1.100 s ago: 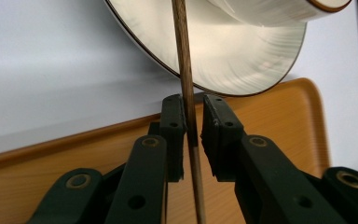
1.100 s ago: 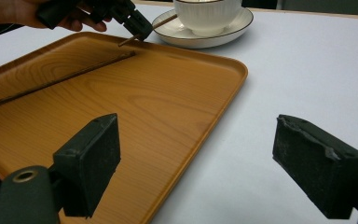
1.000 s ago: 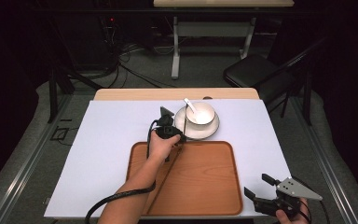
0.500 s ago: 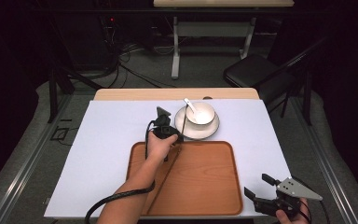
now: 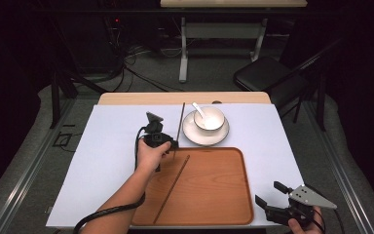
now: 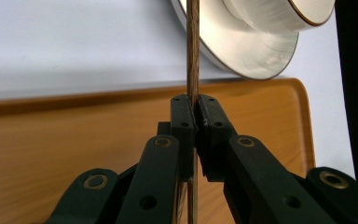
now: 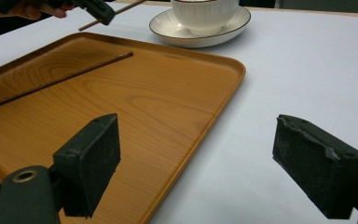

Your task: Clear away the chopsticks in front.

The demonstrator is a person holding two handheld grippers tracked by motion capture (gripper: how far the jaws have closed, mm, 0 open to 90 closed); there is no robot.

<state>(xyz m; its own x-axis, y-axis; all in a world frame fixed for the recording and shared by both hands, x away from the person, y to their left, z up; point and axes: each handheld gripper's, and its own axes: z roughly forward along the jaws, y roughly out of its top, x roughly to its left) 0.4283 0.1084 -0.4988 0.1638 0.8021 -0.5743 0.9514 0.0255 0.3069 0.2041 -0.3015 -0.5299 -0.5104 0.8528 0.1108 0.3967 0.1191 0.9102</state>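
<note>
- The left gripper (image 5: 168, 145) has its two black jaws pressed together on a thin, dark brown wooden chopstick (image 5: 180, 124); in the left gripper view the chopstick (image 6: 192, 51) runs straight up between the pads and also shows below them.
- In the high view that held chopstick extends away from the left gripper toward the far edge of the table, lifted off the surface, and passes just beside the saucer's rim.
- The left hand (image 5: 151, 156) wraps the gripper body, and its black cable (image 5: 102, 214) trails back along the forearm.
- Just ahead and to the side of the left gripper stands a white round ceramic saucer with a thin dark rim line (image 5: 195, 135), bearing a white ceramic cup (image 5: 209, 118) with a white spoon (image 5: 198, 109) leaning in it.
- Directly beneath and behind the left gripper lies a rectangular orange-brown wooden tray with rounded corners (image 5: 224, 195).
- A second thin dark wooden chopstick (image 5: 172, 187) lies flat on the tray, slanting from near the left gripper back toward the tray's near edge.
- The tray and saucer sit on a white sheet (image 5: 112, 146) covering the table.
- The right gripper (image 5: 271, 198) sits well apart from the left one, off the tray's near corner, its jaws spread wide with nothing between them.
- In the right gripper view the tray (image 7: 158, 107) lies ahead of the spread pads, with the lying chopstick (image 7: 60, 81) on it.
</note>
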